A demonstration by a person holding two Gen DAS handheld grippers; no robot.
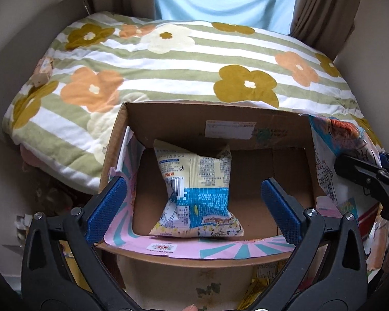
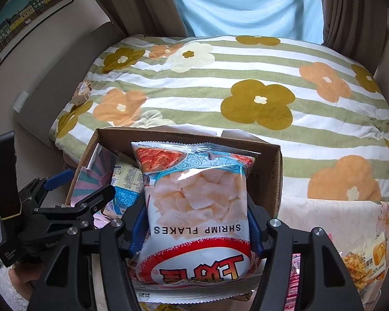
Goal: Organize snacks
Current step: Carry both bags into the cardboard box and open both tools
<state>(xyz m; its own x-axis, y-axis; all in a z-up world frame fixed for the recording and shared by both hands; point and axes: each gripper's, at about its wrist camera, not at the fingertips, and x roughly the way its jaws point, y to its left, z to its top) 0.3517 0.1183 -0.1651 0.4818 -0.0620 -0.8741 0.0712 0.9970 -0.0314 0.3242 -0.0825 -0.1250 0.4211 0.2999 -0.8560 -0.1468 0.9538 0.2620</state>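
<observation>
An open cardboard box point(image 1: 194, 110) stands against a bed. A cream and blue snack packet point(image 1: 197, 181) lies on its floor, and a pink packet point(image 1: 220, 250) lines its left and near sides. My left gripper point(image 1: 192, 184) hangs above the box, jaws wide open, with the packet loose below them. My right gripper point(image 2: 195, 207) is shut on a bag of shrimp flakes point(image 2: 197, 189), held upright over the box's point(image 2: 276, 181) right side. The left wrist view shows that bag point(image 1: 326, 160) and the right gripper point(image 1: 363, 171) at the box's right wall. The left gripper point(image 2: 83, 186) shows at left.
A green-striped quilt with flowers point(image 1: 168, 64) covers the bed behind the box. A small wrapped snack point(image 2: 81, 90) lies on its left edge. More snack packets point(image 2: 363, 264) lie at lower right on a pale cloth. Brown curtains point(image 2: 350, 13) hang beyond.
</observation>
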